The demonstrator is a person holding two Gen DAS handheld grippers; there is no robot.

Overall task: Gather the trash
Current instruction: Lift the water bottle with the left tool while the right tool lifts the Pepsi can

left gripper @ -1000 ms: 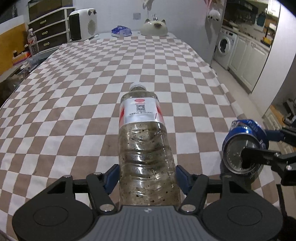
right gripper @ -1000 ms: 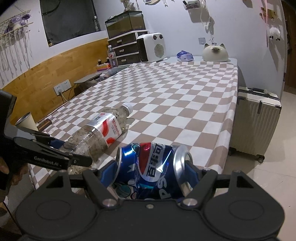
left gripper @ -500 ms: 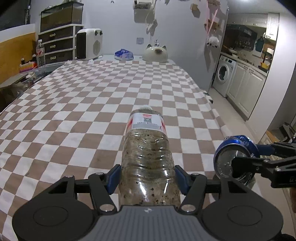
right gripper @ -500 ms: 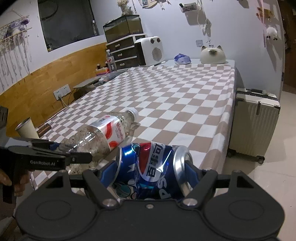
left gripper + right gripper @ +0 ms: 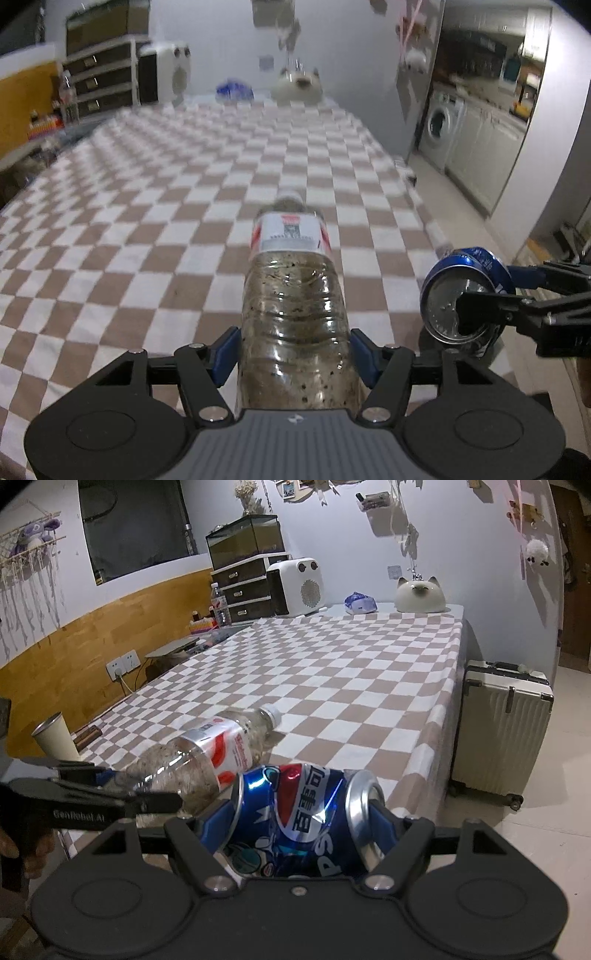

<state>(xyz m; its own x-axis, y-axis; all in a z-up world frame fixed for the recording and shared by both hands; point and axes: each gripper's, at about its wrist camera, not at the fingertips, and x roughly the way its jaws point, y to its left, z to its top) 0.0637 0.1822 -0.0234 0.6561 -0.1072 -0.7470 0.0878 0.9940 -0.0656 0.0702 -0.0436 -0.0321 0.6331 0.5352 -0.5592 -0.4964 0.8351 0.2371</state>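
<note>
- Left gripper (image 5: 293, 349): fingers clamped on plastic bottle (image 5: 293, 314) near its base, neck pointing away over the checked counter (image 5: 147, 229).
- Right gripper (image 5: 303, 823): fingers closed end-to-end on dented blue can (image 5: 299, 819), beside the bottle; both items seemingly held for carrying to disposal.

Left wrist cam sits right behind the left gripper (image 5: 294, 349), looking down the length of the checkered table (image 5: 147, 229) toward the far wall, with the plastic bottle (image 5: 293, 306) filling the near center, super close. Right wrist cam rides behind the right gripper (image 5: 303, 821) near the table's front corner, facing diagonally across the cloth toward the drawers and the white heater (image 5: 297, 587). Overlap is big: both see the same table, the bottle, the cat-shaped ornament (image 5: 419, 596), and each catches the other gripper at its edge, with the blue can (image 5: 463, 299) showing end-on at the left view's right side
</note>
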